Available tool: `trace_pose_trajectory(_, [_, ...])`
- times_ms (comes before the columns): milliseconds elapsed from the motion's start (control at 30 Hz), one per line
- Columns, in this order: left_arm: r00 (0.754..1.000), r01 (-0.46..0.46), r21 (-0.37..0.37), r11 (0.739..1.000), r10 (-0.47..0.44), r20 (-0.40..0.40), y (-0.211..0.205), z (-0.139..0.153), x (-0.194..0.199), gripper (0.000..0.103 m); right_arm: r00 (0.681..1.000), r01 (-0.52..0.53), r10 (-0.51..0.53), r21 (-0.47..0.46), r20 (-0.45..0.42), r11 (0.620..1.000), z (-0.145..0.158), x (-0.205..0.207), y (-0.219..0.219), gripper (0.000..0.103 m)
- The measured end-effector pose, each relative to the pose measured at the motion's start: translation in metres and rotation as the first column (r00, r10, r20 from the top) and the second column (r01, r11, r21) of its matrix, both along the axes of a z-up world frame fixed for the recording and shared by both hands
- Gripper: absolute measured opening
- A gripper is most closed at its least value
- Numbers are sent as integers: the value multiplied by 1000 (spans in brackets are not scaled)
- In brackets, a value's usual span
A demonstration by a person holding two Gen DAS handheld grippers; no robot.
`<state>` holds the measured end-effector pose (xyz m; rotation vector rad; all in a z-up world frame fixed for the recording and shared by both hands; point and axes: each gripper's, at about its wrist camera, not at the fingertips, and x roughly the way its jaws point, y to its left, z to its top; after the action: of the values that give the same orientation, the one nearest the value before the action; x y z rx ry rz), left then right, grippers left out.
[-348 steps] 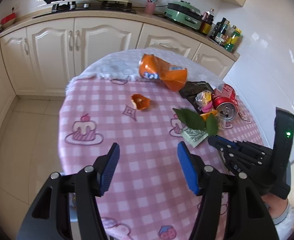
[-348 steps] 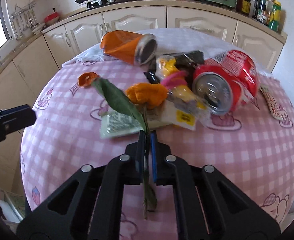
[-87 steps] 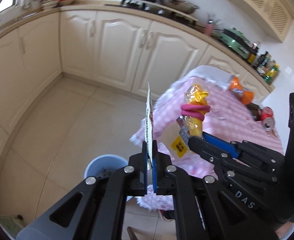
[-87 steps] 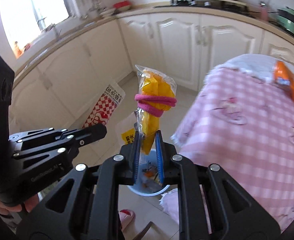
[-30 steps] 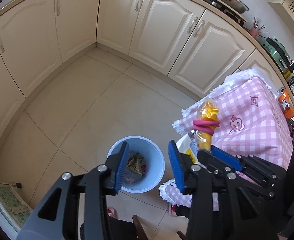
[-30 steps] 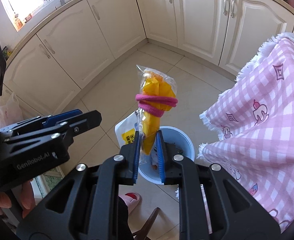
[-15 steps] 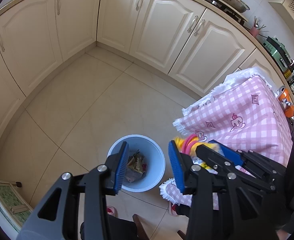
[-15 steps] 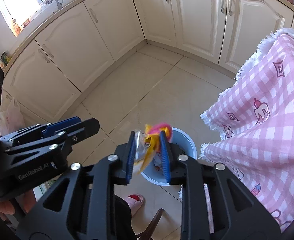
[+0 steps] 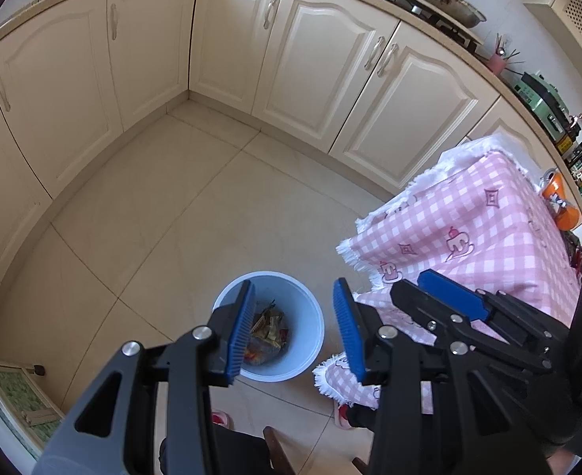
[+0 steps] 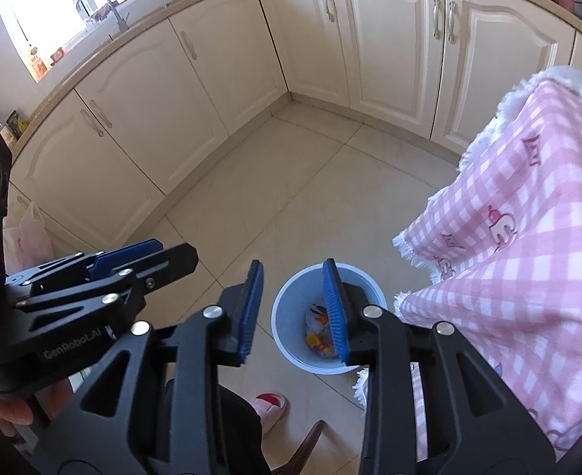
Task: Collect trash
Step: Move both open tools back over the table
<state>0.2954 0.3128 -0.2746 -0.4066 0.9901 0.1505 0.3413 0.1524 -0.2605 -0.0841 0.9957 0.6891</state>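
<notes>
Gone from the right claw (image 10: 293,308), the light, crinkly yellow snack bag now lies in the round pale-blue plastic bin (image 10: 287,340); both claws, left claw (image 9: 295,332) included, gape empty.

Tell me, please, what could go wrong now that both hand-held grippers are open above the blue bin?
1. The blue bin stands close to the hanging pink checked tablecloth; the right hand-held gripper, swinging back to the table, could snag its fringe.
2. An orange can lies near the table's far edge; a tugged cloth might roll it off.
3. The person's slippered foot is beside the bin and could knock it over.
</notes>
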Motion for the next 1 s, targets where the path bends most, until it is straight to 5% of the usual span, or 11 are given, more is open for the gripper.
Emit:
trace_pose_trajectory(300, [995,21,14,1000,-22,101,-19,44,-12,41,994,37,-43,55,101,998,47,-13,-28,40])
trace_pose_trajectory(533, [970,62,46,997,-71,232,-57,100,-21,54,969,93,-117,117,217,989,98,-22,-77,56])
trace_pose_trajectory(667, [950,128,61,990,-140,280,-94,124,-12,58,938,171,-207,147,277,974,123,-23,-129,68])
trace_pose_trajectory(1000, [893,355,14,935,-343,291,-231,142,50,65,802,464,-497,177,333,868,134,-13,-297,71])
